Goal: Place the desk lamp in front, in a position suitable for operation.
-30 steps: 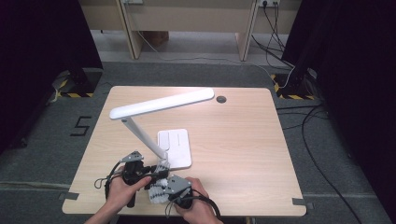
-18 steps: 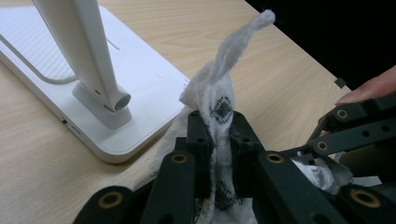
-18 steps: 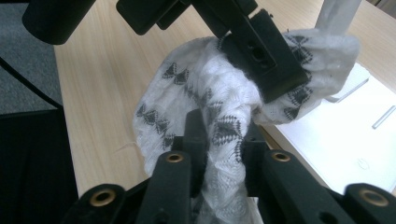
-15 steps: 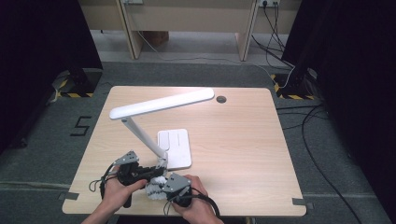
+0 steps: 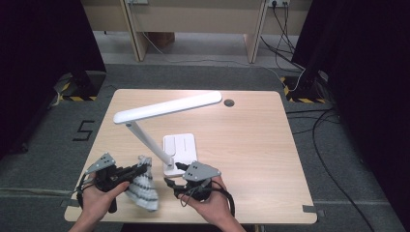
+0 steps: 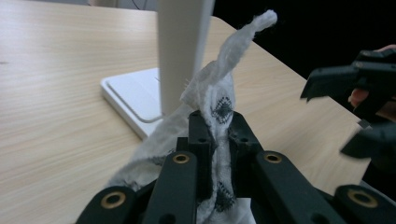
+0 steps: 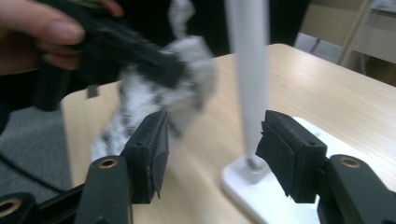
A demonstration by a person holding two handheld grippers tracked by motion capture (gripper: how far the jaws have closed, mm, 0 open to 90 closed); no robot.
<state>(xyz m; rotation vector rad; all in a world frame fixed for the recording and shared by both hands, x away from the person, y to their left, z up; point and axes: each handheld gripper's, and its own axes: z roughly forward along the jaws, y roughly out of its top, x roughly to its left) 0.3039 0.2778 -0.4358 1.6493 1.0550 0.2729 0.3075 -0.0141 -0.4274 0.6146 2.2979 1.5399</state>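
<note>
At the near left of the wooden table [image 5: 251,140], the left gripper [image 5: 141,169] is pinching a white cloth with a dark pattern [image 5: 142,188]; in the left gripper view its jaws are clamping a fold of the cloth [image 6: 219,109], with a twisted end sticking up past them and the rest hanging below. The right gripper [image 5: 175,176] is sitting just right of it with its jaws spread wide and nothing between them, pointing towards the foot of the white desk lamp [image 5: 167,107].

The likely trouble is the lamp. Its slanted stem [image 5: 147,142] is standing just beside both grippers, and in the right gripper view the stem [image 7: 247,79] is rising between the open jaws, a little beyond them. A careless sweep of either hand could be knocking the stem and tipping or sliding the lamp on its flat base [image 5: 180,147]. The hanging cloth could also be snagging on the stem or dragging across the base. The grip is holding only a narrow fold, so a sharp pull might be slipping the cloth free.

The only writing that can be read is a "5" marked on the floor [image 5: 85,129] to the left of the table. No brand or label is showing on the lamp or cloth.
</note>
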